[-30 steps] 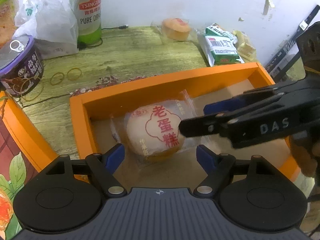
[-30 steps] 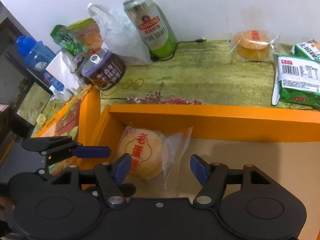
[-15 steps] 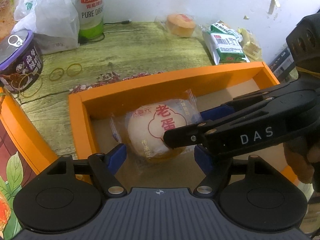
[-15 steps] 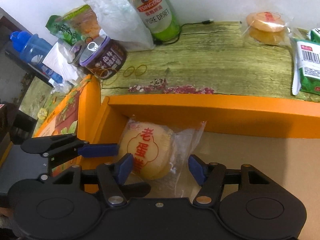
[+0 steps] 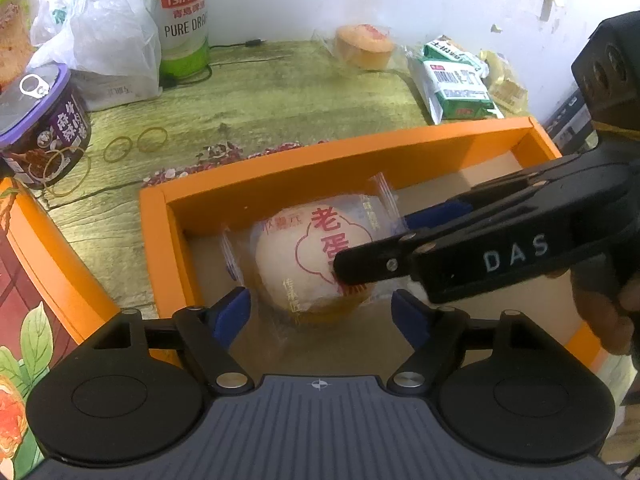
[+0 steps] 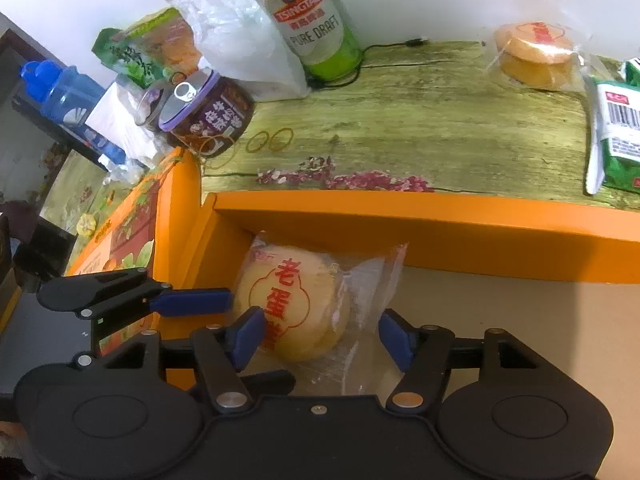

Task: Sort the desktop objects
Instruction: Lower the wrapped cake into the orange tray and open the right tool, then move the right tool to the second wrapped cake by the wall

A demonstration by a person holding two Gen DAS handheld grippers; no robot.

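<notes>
A wrapped cake [image 5: 308,264] lies in the left end of an orange tray [image 5: 256,184] on the table [image 5: 280,92], close to the tray's far wall. The left hand-held gripper [image 5: 320,312] hangs over it with jaws spread, having just been opening, its blue pads [image 5: 230,312] apart on either side of the wrapper. The right hand-held gripper [image 6: 320,340] reaches in from the other side, jaws likewise just opening; whether its left pad [image 6: 246,338] touches the wrapper cannot be told, and the right pad stands clear. Behind the tray stand a beer can [image 6: 316,28], a purple-lidded tub [image 6: 204,116], a second cake [image 6: 532,54] and green packets [image 5: 456,80].
</notes>
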